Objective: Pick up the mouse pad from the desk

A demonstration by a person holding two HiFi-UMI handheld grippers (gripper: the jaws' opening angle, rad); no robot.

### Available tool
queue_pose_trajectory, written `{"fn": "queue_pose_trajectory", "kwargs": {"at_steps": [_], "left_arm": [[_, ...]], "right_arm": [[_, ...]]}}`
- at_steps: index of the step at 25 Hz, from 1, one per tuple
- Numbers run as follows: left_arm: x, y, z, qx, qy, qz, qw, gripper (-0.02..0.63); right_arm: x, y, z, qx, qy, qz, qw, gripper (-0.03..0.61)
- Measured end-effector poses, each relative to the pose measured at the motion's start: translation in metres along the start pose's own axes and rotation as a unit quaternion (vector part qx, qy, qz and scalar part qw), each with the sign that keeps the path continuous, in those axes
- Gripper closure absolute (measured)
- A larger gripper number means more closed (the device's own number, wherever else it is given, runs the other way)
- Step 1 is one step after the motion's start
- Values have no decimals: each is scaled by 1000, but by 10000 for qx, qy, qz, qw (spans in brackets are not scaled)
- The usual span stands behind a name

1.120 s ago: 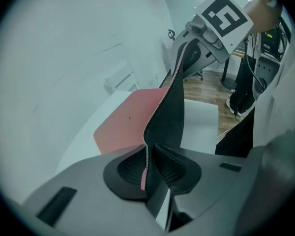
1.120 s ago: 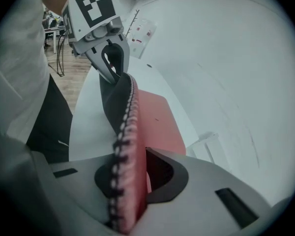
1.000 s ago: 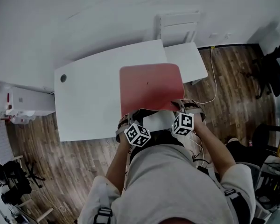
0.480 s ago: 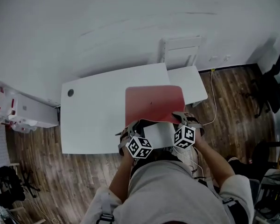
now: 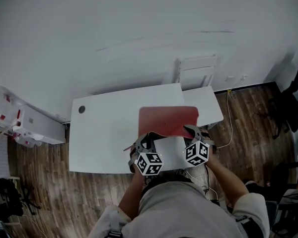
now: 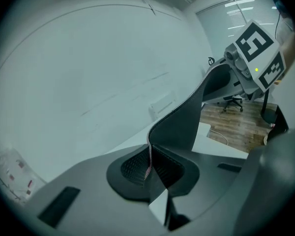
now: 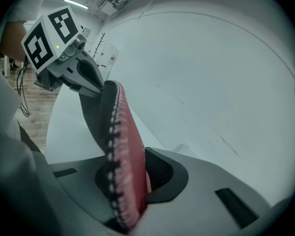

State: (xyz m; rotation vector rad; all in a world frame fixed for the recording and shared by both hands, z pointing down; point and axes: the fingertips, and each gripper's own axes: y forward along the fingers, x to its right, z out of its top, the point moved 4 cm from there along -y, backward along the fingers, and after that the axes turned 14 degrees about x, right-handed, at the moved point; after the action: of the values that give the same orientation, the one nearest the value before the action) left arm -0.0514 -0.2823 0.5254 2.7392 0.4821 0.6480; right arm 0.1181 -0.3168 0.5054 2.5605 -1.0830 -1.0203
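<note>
The red mouse pad (image 5: 169,120) hangs above the white desk (image 5: 102,133), held by its near edge. My left gripper (image 5: 145,135) pinches the near-left corner; its jaws have just been closing, with the pad's edge between them. My right gripper (image 5: 192,129) is shut on the near-right corner. In the left gripper view the pad's dark underside (image 6: 187,122) curves up out of the left gripper (image 6: 150,168). In the right gripper view the pad's red stitched edge (image 7: 119,146) stands in the right gripper (image 7: 137,181).
A smaller white table (image 5: 206,108) adjoins the desk on the right, with a white chair (image 5: 196,71) by the wall. A cable (image 5: 228,128) runs over the wood floor. A black office chair (image 5: 288,103) stands at far right, white boxes (image 5: 20,123) at far left.
Both grippers have risen with the mouse pad, and its near edge has lifted off the desk. The pad now sags between the two grips.
</note>
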Motion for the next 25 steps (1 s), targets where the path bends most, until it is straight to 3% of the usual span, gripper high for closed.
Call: {"fn": "queue_pose_trajectory", "kwargs": {"at_steps": [15, 25], "left_arm": [[-37, -1, 50, 720, -600, 322, 9951, 586], [-72, 4, 83, 1152, -638, 629, 9893, 586]], "right_arm": [[40, 22, 67, 718, 329, -516, 9955, 528], [64, 34, 112, 1249, 430, -766, 9883, 528]]}}
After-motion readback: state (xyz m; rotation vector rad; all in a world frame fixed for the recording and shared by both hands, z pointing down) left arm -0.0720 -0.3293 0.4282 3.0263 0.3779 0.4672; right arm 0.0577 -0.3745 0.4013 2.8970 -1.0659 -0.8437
